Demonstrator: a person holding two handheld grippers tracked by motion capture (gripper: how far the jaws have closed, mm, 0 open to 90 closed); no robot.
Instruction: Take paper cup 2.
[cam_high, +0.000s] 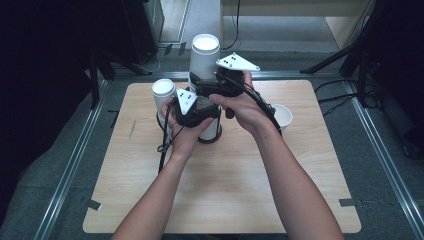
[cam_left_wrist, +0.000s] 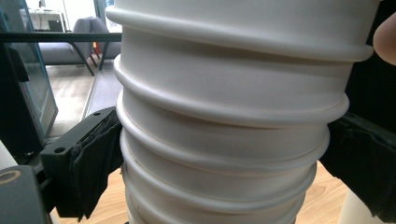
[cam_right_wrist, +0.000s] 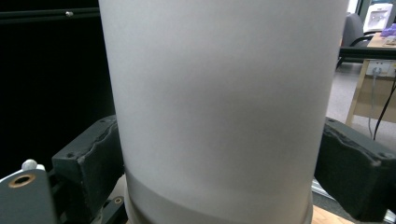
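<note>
Left gripper (cam_high: 192, 111) pads pressed both flanks of the stacked white paper cups (cam_left_wrist: 224, 140), low on the stack, which stood mid-table (cam_high: 150, 200). Right gripper (cam_high: 220, 82) jaws bracketed the top cup (cam_right_wrist: 224, 102); both pads looked in contact. I judged the cups light, thin-walled and easily crushed: grip gently, just under a rolled rim (cam_left_wrist: 196, 109). The left gripper view showed the nested rims; the right gripper view gave a smooth wall. The high view added a second stack (cam_high: 163, 92) at left and a single cup (cam_high: 283, 116) at right.
</note>
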